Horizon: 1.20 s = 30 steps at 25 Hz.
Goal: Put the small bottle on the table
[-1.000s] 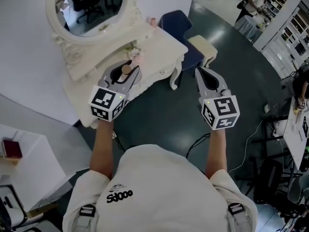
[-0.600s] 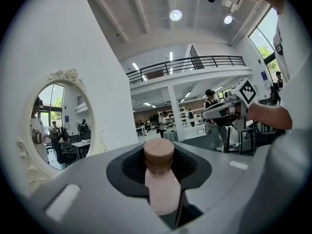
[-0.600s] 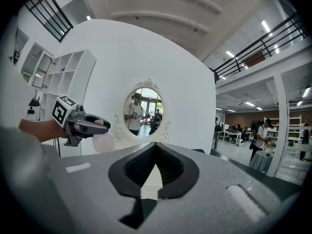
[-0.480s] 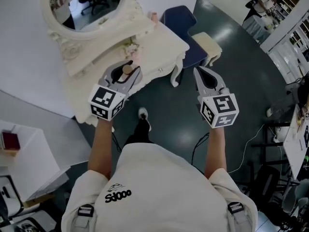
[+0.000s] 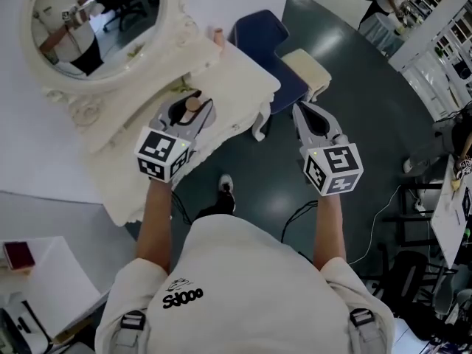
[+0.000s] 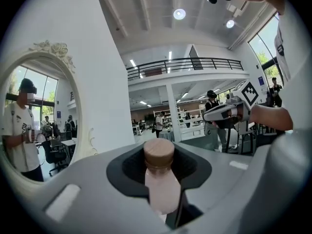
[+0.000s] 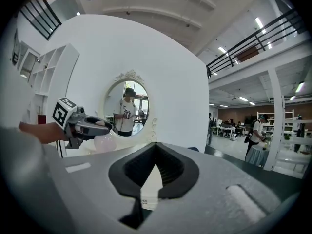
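Below the head camera, the person's torso hides both legs, and only one shoe (image 5: 227, 186) shows on the floor. The left tool (image 5: 196, 97) has the bottle (image 5: 192, 106) in its grip. Its jaws stand partway apart and clamp the pink body, and the brown cap sticks up between the tips. The bottle's base is hidden inside the tool in every view. The right tool (image 5: 299, 108) is closed tip to tip with nothing in it, and hangs over the floor off the worktop's corner. The bottle and left tool are over the front edge of the white worktop (image 5: 234, 71). Whether the bottle touches it cannot be told. Behind, the mirror (image 5: 88, 21) is cut off at the top, and the worktop partly covers a blue chair (image 5: 259, 34) beside a cream stool (image 5: 307, 68).
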{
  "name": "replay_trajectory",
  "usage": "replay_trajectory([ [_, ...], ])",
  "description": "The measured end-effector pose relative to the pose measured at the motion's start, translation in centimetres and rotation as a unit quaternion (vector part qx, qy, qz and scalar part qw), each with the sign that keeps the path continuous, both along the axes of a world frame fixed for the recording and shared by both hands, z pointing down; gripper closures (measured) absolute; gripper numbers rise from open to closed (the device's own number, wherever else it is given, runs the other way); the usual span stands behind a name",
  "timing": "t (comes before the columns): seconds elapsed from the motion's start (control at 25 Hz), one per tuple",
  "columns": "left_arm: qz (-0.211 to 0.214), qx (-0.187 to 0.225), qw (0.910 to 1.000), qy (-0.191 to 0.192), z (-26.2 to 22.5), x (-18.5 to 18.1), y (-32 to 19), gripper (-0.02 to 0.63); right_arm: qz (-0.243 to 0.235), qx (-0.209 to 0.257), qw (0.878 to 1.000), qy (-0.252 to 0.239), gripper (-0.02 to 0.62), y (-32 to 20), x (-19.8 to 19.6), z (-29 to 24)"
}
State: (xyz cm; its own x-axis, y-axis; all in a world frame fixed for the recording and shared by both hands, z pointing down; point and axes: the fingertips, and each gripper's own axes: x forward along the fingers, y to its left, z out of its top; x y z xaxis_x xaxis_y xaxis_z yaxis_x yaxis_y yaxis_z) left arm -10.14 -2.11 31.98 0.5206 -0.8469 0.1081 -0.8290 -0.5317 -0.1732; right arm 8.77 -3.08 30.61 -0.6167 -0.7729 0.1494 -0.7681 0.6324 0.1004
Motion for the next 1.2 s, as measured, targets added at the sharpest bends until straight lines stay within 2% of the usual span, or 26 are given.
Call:
replay_trajectory([
  [0.24,0.013,-0.006,0.9999,0.003,-0.1,-1.0,-6.8,0.471,0.012,-0.012,1.0,0.001,0.594,-6.6,-1.4,0.1],
  [0.68,0.03,-0.025,0.9992,0.006,1.3,-2.7,-15.6,0.471,0.025,-0.03,0.999,0.006,0.594,-15.1,-3.3,1.0],
  [1.2,0.074,-0.061,0.9953,0.007,4.1,-1.1,-22.9,0.471,0.053,-0.075,0.996,0.019,0.594,-20.9,-3.2,4.3],
])
